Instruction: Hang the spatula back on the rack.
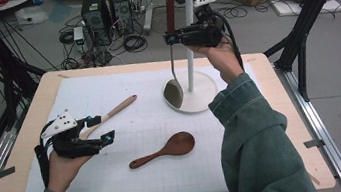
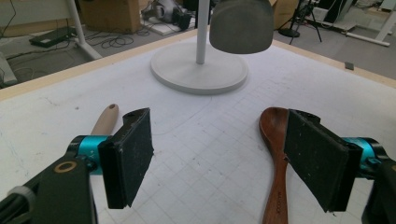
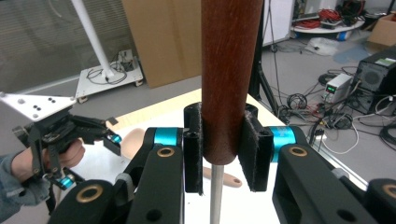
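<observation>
Nearest the high view: two green sleeves, forearms coming in from the near edge. Left gripper (image 1: 96,130) sits low at the near left over the mat (image 1: 107,89), jaws wide, holding nothing. Brown spoon (image 1: 165,150) lies flat just right of it, handle pointing near-left, bowl far-right; left hand is clearly the nearer one. Pale spoon (image 1: 118,107) lies just beyond the left gripper, long axis running near-left to far-right. Right gripper (image 3: 222,154) is raised at the far right by the white rack (image 1: 191,32), jaws clamped on the ladle (image 1: 174,91) at its dark wooden handle. Ladle hangs vertical, bowl down over the rack's base. Likely next: hang it on a rack hook above.
</observation>
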The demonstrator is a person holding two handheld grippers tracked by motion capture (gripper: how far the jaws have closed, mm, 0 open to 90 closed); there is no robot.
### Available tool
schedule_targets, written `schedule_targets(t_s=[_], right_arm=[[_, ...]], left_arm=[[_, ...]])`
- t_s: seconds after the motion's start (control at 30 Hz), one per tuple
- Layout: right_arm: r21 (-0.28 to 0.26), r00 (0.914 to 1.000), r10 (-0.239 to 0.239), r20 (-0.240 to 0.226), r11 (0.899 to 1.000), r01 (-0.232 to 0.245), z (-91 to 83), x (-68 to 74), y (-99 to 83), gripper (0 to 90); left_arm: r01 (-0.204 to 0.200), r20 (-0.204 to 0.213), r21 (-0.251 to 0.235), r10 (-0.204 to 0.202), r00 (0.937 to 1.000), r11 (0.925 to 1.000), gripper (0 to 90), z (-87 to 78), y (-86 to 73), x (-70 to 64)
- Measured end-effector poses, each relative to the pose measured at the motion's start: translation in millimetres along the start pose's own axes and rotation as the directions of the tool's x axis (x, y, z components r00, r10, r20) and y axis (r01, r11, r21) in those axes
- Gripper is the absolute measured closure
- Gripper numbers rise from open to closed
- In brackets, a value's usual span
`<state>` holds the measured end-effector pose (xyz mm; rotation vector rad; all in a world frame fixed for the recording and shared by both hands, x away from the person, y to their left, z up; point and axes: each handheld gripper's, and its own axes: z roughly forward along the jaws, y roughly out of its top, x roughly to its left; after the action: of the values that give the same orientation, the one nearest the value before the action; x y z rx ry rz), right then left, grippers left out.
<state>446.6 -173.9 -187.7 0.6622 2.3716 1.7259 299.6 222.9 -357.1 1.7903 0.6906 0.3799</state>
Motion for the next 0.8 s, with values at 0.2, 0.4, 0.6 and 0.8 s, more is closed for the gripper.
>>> schedule_targets(t_s=[0.2,0.4,0.6,0.8], right_arm=[[0.010,0.9998,0.007,0.018,1.000,-0.007,0.8,-7.1,4.3,73.7],[-0.002,0.9987,0.029,0.042,1.000,-0.029,-2.8,-14.8,7.6,73.7],[0.005,0.9983,0.034,0.048,0.999,-0.034,-3.8,-18.1,8.3,73.7],[0.009,0.9979,0.036,0.054,0.999,-0.037,-0.8,-19.4,8.7,73.7]], left_arm=[[-0.002,0.008,0.010,0.002,1.0000,0.9999,24.7,1.8,0.4,-2.0],[-0.002,0.006,0.007,0.002,1.0000,1.0000,24.7,1.9,0.5,-1.1],[0.002,0.009,0.007,-0.002,1.0000,1.0000,24.9,2.1,-0.8,-0.4],[-0.002,0.010,0.001,0.002,0.9999,1.0000,24.8,1.0,0.7,-0.8]])
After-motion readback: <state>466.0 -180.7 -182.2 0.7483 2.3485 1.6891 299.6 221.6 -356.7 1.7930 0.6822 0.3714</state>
